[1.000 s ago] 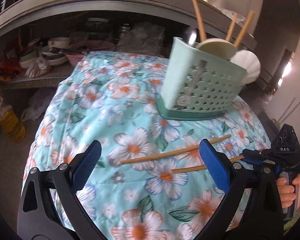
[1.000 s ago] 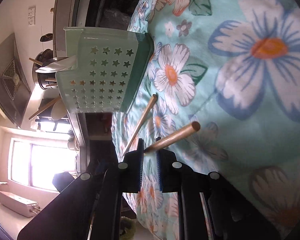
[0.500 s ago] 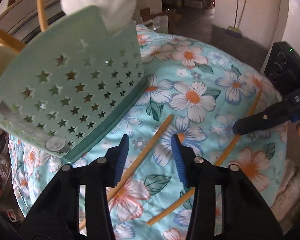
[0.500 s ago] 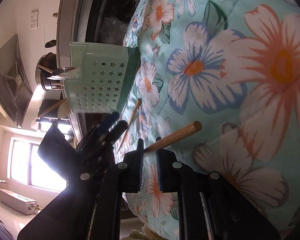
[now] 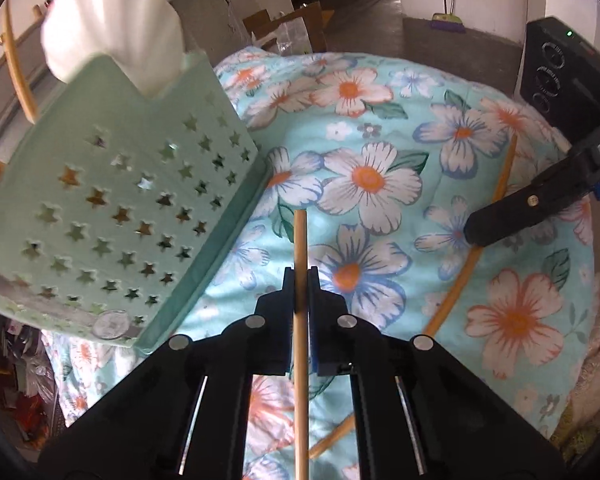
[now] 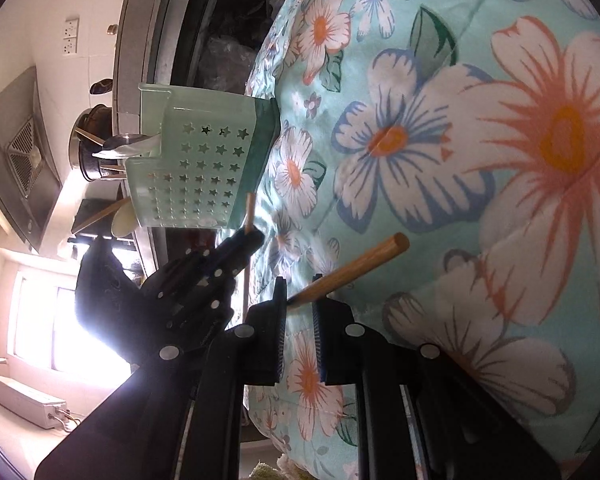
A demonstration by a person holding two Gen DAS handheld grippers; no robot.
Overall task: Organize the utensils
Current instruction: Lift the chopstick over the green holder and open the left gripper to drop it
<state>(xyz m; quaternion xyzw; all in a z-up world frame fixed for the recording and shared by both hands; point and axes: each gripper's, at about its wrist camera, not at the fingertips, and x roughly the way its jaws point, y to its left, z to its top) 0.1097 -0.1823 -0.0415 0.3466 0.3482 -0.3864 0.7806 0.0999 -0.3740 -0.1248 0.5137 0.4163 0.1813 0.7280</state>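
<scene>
- Big change from half a second back: the left gripper [image 5: 299, 276] has closed up, its jaws then spread either side of a chopstick and now pinched tight on it!
- That left chopstick [image 5: 300, 248] runs dead straight along the gripper's own line in the left wrist view, long axis pointing forward, its blunt tip sticking out past the fingertips toward the flowered cloth [image 5: 380, 184].
- Its tail end runs back between the black arms, down to the bottom of the picture.
- Over to the right gripper [image 6: 300, 292]: the jaws are clamped on a second chopstick [image 6: 352, 266], and that grip matches the earlier frames.
- This one sits askew, crossing the fingers at a slant, its rounded end pointing up and to the right over the cloth [image 6: 460, 140].
- From the left wrist camera, the same stick [image 5: 488, 216] shows as a long diagonal, passing under the right gripper's [image 5: 500, 220] black nose, one end near the table edge by the black box [image 5: 560, 72].
- The mint-green utensil holder [image 5: 112, 216] with star cut-outs stands just beside the left chopstick's tip, apart from it.
- A white scalloped spoon [image 5: 112, 36] and wooden sticks [image 5: 16, 68] poke out of its top.
- In the right wrist view, the left gripper [image 6: 248, 240] appears right at the holder's [image 6: 196, 176] base, stick tip [image 6: 250, 210] showing beyond it.
</scene>
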